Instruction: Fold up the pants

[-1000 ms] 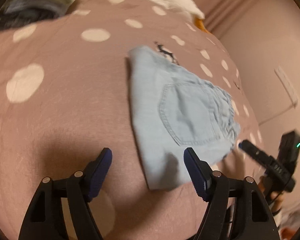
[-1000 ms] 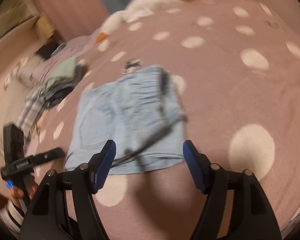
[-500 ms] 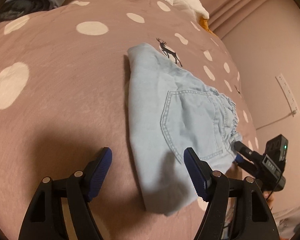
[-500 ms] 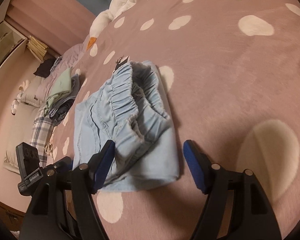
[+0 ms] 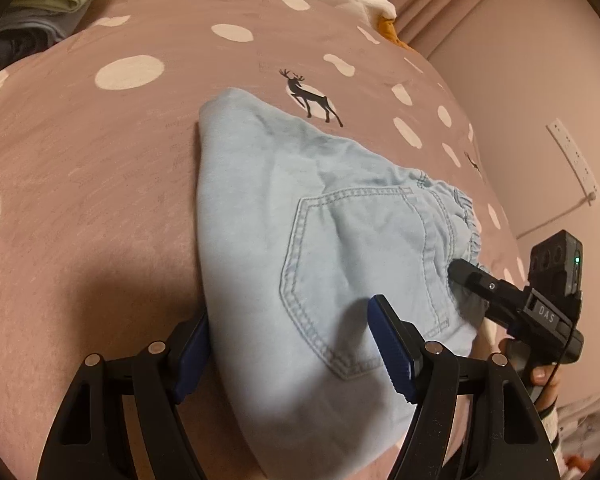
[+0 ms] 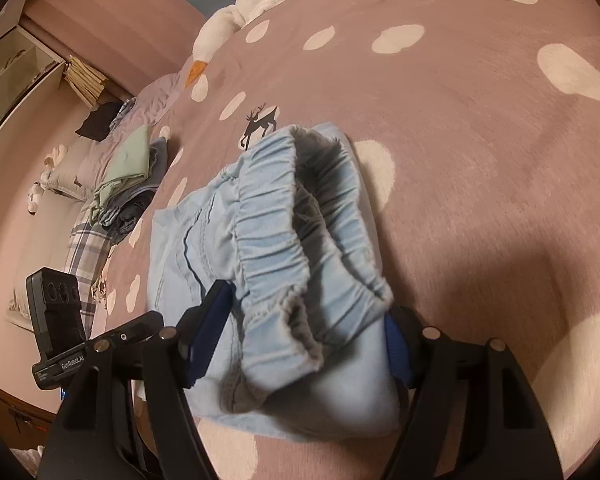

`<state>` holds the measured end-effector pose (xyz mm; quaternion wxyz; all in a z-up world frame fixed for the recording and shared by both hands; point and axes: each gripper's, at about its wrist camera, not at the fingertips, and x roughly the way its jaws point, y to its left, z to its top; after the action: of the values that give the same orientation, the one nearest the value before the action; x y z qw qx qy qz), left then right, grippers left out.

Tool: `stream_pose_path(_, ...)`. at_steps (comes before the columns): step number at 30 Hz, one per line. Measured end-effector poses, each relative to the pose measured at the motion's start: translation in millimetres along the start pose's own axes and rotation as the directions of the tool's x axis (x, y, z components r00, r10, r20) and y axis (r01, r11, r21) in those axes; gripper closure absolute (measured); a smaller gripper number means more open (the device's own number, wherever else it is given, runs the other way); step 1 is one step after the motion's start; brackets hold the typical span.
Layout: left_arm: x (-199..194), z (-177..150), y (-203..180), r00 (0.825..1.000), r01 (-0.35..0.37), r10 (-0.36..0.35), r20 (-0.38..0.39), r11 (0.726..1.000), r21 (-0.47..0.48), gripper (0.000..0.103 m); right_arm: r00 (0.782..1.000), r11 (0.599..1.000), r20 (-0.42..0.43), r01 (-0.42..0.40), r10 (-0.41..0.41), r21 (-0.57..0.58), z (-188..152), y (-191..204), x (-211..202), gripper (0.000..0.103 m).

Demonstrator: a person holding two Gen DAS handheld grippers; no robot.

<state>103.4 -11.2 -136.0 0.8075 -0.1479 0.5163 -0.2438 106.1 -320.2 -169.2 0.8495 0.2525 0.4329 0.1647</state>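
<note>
Light-blue denim pants (image 5: 300,208), folded into a thick packet with the back pocket up, lie on a pink bedspread (image 5: 100,160) with white spots. My left gripper (image 5: 290,356) is open and straddles the packet's near folded corner; its left finger sits beside the cloth edge and its right finger over the cloth. In the right wrist view the pants' (image 6: 268,240) gathered elastic waistband end sits between the open jaws of my right gripper (image 6: 301,340). One right finger (image 5: 471,280) shows at the waistband in the left wrist view.
A stack of folded clothes (image 6: 128,176) lies on the bed's far side, near pillows. A white plush goose (image 6: 236,20) rests at the head of the bed. A wall with a power strip (image 5: 575,160) runs close along one bed edge. A person's hand (image 5: 539,376) grips the right handle.
Both grippers have moved in toward the pants from opposite ends, so each end now lies between a pair of jaws. The jaw widths look the same.
</note>
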Motion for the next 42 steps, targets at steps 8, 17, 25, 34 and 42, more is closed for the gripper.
stream_pose_path(8, 8.3, 9.5, -4.3, 1.000, 0.003, -0.003, -0.005, 1.000, 0.016, 0.030, 1.000, 1.000, -0.003, -0.005, 0.005, -0.024, 8.8, 3.3, 8.7, 0.033)
stream_pose_path(17, 12.5, 12.6, -5.1, 1.000, 0.011, -0.011, -0.001, 1.000, 0.018, 0.030, 1.000, 0.999, 0.002, -0.018, 0.018, -0.031, 11.3, 4.3, 13.5, 0.033)
stream_pose_path(25, 16.5, 15.9, -7.2, 1.000, 0.015, -0.015, 0.002, 1.000, 0.024, 0.030, 1.000, 0.999, 0.007, -0.025, 0.026, -0.036, 12.3, 5.5, 15.4, 0.033)
stream_pose_path(34, 18.1, 17.8, -8.1, 1.000, 0.017, -0.017, 0.002, 1.000, 0.026, 0.030, 1.000, 0.999, 0.009, -0.024, 0.024, -0.039, 12.6, 7.2, 16.7, 0.034)
stream_pose_path(42, 19.0, 21.2, -12.4, 1.000, -0.002, 0.002, 0.007, 0.999, 0.039, 0.033, 1.000, 0.998, 0.010, -0.028, 0.028, -0.054, 14.5, 13.6, 17.9, 0.055)
